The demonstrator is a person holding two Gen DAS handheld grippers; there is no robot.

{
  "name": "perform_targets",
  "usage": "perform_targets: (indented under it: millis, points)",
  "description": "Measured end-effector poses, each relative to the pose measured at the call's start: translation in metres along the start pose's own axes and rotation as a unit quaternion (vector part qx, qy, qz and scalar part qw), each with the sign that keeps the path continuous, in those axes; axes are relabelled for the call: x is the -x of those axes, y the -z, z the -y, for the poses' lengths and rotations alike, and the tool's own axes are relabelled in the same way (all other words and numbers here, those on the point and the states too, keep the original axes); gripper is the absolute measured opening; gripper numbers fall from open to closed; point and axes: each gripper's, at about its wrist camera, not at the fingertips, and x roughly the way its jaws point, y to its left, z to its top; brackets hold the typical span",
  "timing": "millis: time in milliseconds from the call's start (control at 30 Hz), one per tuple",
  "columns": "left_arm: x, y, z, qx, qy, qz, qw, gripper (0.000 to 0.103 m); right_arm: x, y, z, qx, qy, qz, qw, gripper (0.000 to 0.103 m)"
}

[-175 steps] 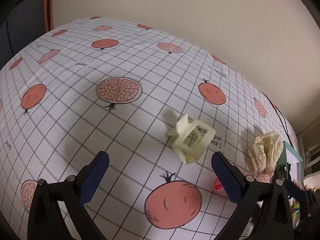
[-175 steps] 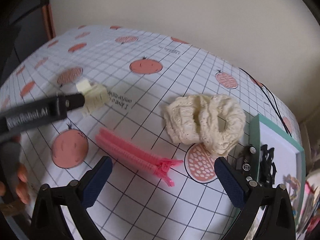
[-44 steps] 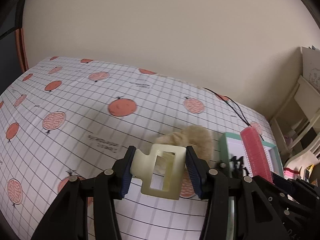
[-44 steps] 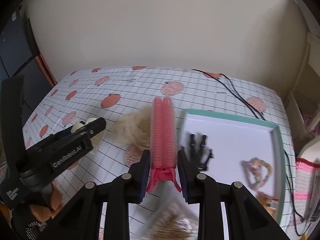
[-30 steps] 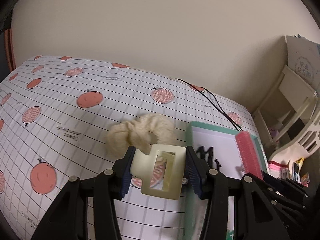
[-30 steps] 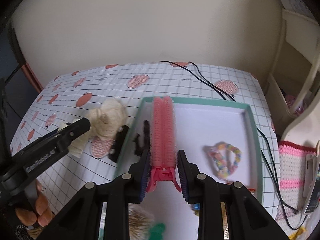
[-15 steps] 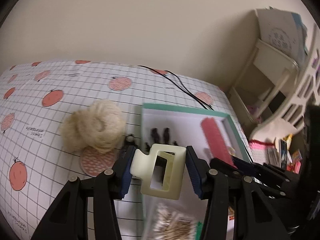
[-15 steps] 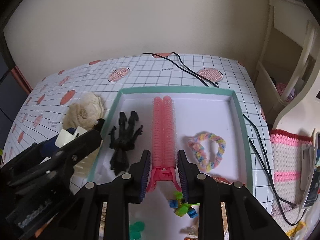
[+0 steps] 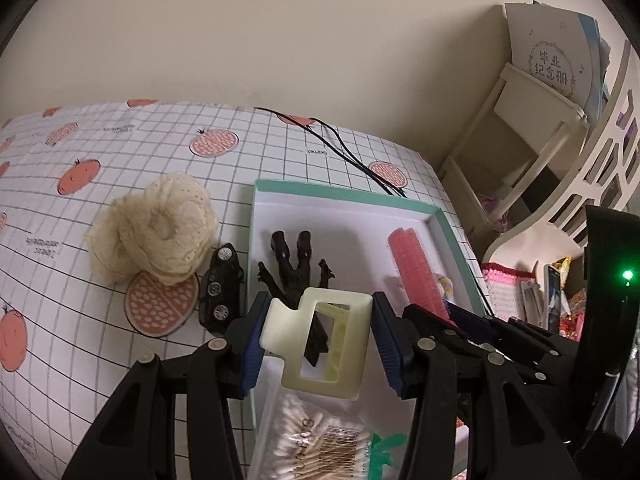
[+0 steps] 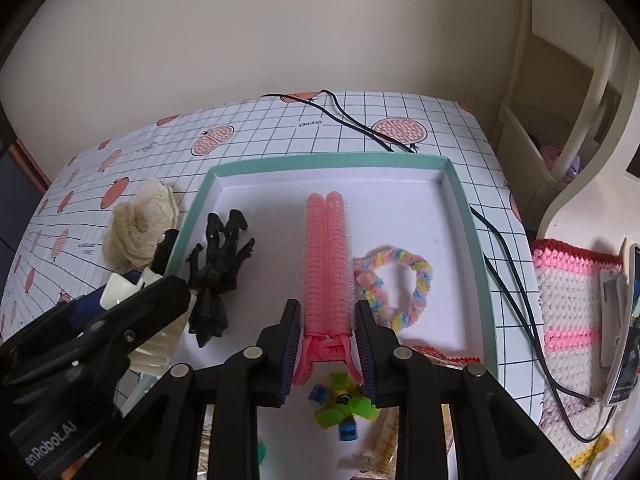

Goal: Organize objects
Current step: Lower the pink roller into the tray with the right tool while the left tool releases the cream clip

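My left gripper (image 9: 318, 342) is shut on a cream square hair claw (image 9: 320, 344), held above the left edge of a teal-rimmed white tray (image 9: 253, 216). My right gripper (image 10: 326, 348) is shut on a long pink hair roller clip (image 10: 327, 256), which hangs over the middle of the same tray (image 10: 460, 200). In the right wrist view the left gripper (image 10: 120, 312) with the cream claw (image 10: 120, 286) shows at the lower left. The pink clip (image 9: 414, 268) and right gripper fingers (image 9: 460, 320) appear to the right in the left wrist view.
Inside the tray lie a black hair claw (image 10: 216, 268), a pastel braided band (image 10: 400, 284), green and blue clips (image 10: 344, 408) and a pack of cotton swabs (image 9: 316, 440). Left of the tray sit a cream scrunchie (image 9: 156, 232) and a black clip (image 9: 222, 284). Black cables (image 10: 360, 128) run behind; shelves (image 9: 520, 140) stand right.
Both grippers have carried their clips rightward from over the tablecloth to over the tray. The tray's contents now fill the views and the scrunchie has slid left.
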Motion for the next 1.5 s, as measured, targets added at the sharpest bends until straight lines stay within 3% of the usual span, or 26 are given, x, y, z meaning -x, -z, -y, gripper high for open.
perform_targets:
  millis: [1033,1167,1433,1500]
  points:
    - [-0.017,0.008,-0.003,0.025,0.027,-0.052,0.9980,0.052,-0.012,0.004,0.003,-0.002,0.007,-0.025,1.000,0.032]
    - [-0.015,0.006,-0.005,0.024,0.027,-0.047,0.9982,0.052,-0.006,0.002,0.002,0.000,0.010,-0.020,1.000,0.048]
    - [-0.005,0.000,-0.010,0.031,0.029,-0.029,0.9987,0.052,0.004,-0.002,-0.004,0.004,0.011,-0.009,1.000,0.051]
    - [-0.001,-0.002,-0.013,0.036,0.028,-0.022,0.9987,0.053,0.005,-0.003,-0.007,0.006,0.012,-0.007,1.000,0.057]
